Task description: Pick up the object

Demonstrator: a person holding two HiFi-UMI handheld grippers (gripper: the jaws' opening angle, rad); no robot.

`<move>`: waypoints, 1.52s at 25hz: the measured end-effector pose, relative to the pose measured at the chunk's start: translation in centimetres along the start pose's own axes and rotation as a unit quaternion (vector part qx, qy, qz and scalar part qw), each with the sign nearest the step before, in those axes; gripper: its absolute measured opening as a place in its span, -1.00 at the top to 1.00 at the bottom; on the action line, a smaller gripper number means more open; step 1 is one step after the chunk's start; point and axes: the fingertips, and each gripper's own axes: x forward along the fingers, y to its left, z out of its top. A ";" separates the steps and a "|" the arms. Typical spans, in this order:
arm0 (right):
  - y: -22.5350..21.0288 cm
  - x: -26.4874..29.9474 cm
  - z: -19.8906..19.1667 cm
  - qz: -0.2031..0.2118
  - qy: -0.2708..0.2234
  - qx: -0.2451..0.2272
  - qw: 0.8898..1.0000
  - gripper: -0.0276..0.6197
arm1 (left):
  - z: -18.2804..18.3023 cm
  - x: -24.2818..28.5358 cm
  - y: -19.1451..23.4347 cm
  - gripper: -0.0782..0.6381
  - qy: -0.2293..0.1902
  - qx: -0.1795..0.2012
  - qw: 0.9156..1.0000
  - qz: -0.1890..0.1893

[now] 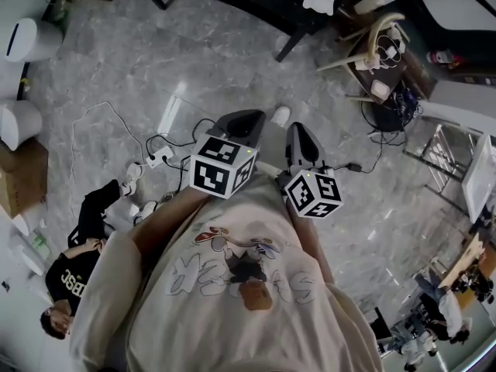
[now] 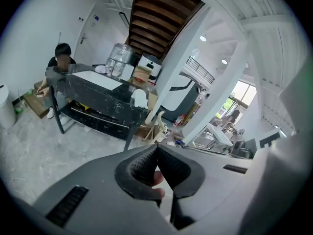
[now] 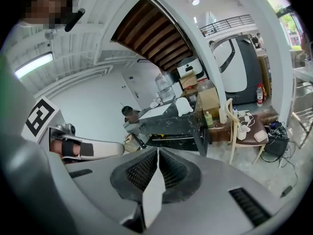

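Note:
I see nothing between either pair of jaws, and cannot tell which thing is the object. In the head view both grippers are held close to the person's chest, over a cream printed shirt. My left gripper points away from the body, its marker cube just behind it. My right gripper sits beside it with its own cube. In the left gripper view the ribbed pads meet at the tip of the left gripper, which is shut and empty. The right gripper is likewise shut and empty.
A grey marble floor lies below. A power strip with trailing cables is on the floor left of the grippers. A person sits on the floor at lower left. A black table and a wooden chair stand farther off.

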 end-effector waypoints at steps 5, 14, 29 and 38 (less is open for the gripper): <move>-2.5 1.5 3.4 0.014 -0.006 -0.006 1.000 0.83 | 3.1 2.9 -1.0 0.75 -0.008 0.001 1.000 0.013; -7.6 3.5 9.3 0.049 -0.013 -0.004 0.999 0.84 | 7.9 9.0 -4.5 0.74 -0.013 0.034 0.999 0.039; -14.8 5.3 14.7 0.114 -0.002 -0.002 0.993 0.84 | 11.5 16.4 -8.8 0.75 -0.024 0.047 0.994 0.094; -18.6 4.6 15.8 0.109 0.000 0.024 0.994 0.84 | 11.8 19.1 -11.1 0.75 -0.008 0.039 0.994 0.097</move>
